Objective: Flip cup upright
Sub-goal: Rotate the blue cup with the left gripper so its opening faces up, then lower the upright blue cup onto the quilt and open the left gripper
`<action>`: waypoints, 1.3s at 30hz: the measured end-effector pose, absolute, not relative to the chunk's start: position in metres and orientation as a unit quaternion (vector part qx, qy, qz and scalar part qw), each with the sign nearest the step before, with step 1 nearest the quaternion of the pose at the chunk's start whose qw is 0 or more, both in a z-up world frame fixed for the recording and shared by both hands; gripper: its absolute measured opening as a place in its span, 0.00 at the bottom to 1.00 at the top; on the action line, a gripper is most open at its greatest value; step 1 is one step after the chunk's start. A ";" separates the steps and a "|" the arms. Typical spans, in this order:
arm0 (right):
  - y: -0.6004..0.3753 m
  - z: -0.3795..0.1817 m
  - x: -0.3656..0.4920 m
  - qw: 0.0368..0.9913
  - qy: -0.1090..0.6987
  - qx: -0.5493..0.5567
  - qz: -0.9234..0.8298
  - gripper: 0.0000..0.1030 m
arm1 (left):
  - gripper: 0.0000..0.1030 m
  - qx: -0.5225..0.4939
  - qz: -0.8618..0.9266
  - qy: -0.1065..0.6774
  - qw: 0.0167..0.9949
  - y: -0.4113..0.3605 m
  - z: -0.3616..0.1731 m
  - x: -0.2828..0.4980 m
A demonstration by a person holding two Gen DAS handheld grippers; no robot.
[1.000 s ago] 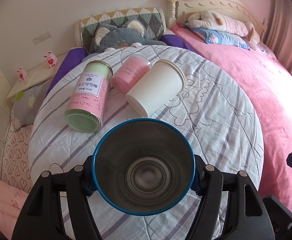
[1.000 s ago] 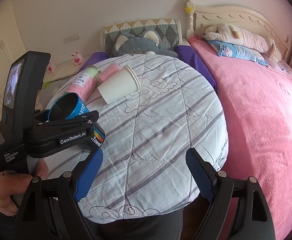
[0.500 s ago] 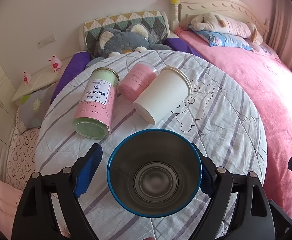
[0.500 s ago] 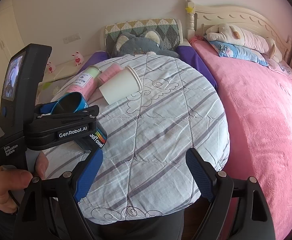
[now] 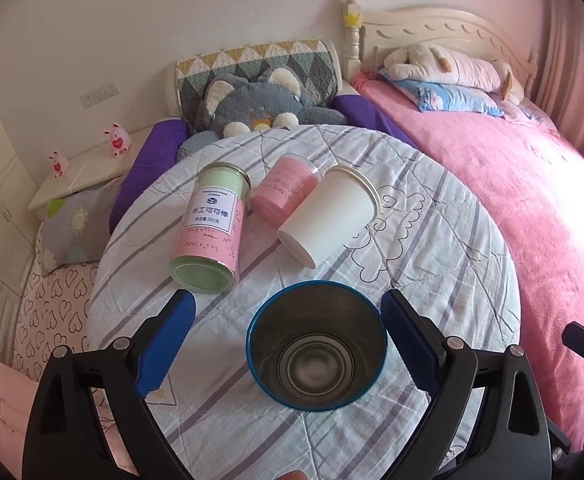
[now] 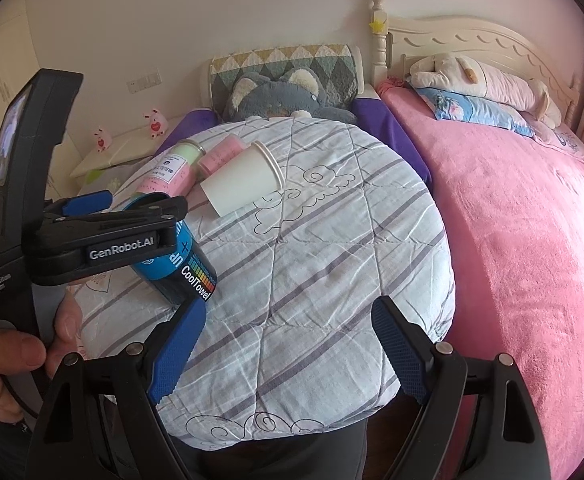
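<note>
blue cup (image 5: 318,354) sits lower centre of the left wrist frame, mouth facing the camera, long axis up off the striped quilt (image 5: 432,264), between the left gripper (image 5: 287,330) jaws, which are spread and clear of it. right gripper (image 6: 287,350) also spread, nothing held, lower frame, farther away.

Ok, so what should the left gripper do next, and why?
Probably draw the left gripper straight back, away from the blue cup. Its jaws stand wide open, not squeezing, and the cup looks mouth-up on the quilted table. The white paper cup lies on its side, so that likely comes next.
</note>
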State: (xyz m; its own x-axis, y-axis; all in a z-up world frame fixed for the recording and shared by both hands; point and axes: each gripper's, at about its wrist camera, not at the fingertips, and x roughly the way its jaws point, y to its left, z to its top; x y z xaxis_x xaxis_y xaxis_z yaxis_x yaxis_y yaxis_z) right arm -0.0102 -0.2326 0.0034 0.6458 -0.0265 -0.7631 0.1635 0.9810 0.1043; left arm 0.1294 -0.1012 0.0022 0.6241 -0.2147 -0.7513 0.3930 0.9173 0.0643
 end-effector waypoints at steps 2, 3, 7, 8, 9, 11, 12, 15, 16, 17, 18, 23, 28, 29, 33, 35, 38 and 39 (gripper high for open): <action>-0.231 0.006 -0.012 0.905 0.415 0.082 -0.052 0.84 | 0.93 0.111 -0.169 0.391 0.898 -0.094 0.010 0.121; -0.229 0.008 -0.013 0.906 0.411 0.081 -0.051 0.84 | 0.95 0.110 -0.167 0.387 0.900 -0.089 0.015 0.115; -0.221 0.014 -0.021 0.912 0.399 0.082 -0.045 0.84 | 1.00 0.100 -0.150 0.365 0.913 -0.066 0.033 0.092; -0.218 0.017 -0.025 0.914 0.394 0.082 -0.044 0.84 | 1.00 0.097 -0.142 0.361 0.917 -0.059 0.039 0.085; -0.217 0.019 -0.027 0.916 0.390 0.082 -0.044 0.83 | 1.00 0.093 -0.137 0.358 0.919 -0.053 0.042 0.080; -0.213 0.023 -0.032 0.920 0.382 0.081 -0.044 0.84 | 1.00 0.090 -0.127 0.353 0.922 -0.042 0.049 0.068; -0.210 0.025 -0.034 0.921 0.378 0.080 -0.043 0.84 | 1.00 0.089 -0.121 0.352 0.924 -0.037 0.051 0.063; -0.201 0.030 -0.041 0.925 0.371 0.069 -0.039 0.84 | 1.00 0.080 -0.101 0.347 0.929 -0.020 0.055 0.047; -0.199 0.032 -0.043 0.926 0.369 0.067 -0.038 0.83 | 1.00 0.078 -0.095 0.345 0.930 -0.014 0.054 0.041; -0.196 0.033 -0.046 0.928 0.366 0.067 -0.037 0.83 | 1.00 0.075 -0.089 0.344 0.932 -0.009 0.054 0.036; -0.194 0.033 -0.048 0.928 0.364 0.067 -0.035 0.83 | 1.00 0.073 -0.083 0.342 0.933 -0.004 0.052 0.031; -0.184 0.030 -0.060 0.930 0.359 0.069 -0.024 0.84 | 1.00 0.062 -0.060 0.344 0.935 0.014 0.037 0.007; -0.173 0.016 -0.068 0.929 0.362 0.068 -0.027 0.84 | 1.00 0.066 -0.059 0.353 0.931 0.014 0.018 -0.011; -0.172 0.013 -0.068 0.928 0.365 0.069 -0.025 0.84 | 1.00 0.067 -0.060 0.354 0.931 0.013 0.017 -0.013; -0.167 0.012 -0.071 0.929 0.363 0.062 -0.029 0.84 | 1.00 0.067 -0.066 0.350 0.932 0.011 0.015 -0.020; -0.165 0.014 -0.072 0.930 0.361 0.061 -0.027 0.84 | 1.00 0.064 -0.066 0.346 0.934 0.012 0.017 -0.022; -0.163 0.014 -0.073 0.930 0.361 0.058 -0.028 0.84 | 1.00 0.059 -0.067 0.345 0.934 0.013 0.019 -0.022; -0.163 0.013 -0.073 0.930 0.361 0.059 -0.028 0.84 | 1.00 0.059 -0.067 0.344 0.935 0.013 0.019 -0.023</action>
State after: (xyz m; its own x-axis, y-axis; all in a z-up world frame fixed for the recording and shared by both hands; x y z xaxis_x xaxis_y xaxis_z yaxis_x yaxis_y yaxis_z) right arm -0.0732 -0.1627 0.0135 0.7384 -0.0100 -0.6743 0.0949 0.9915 0.0892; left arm -0.0225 0.0135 0.0192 0.7542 -0.0840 -0.6512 0.1651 0.9842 0.0643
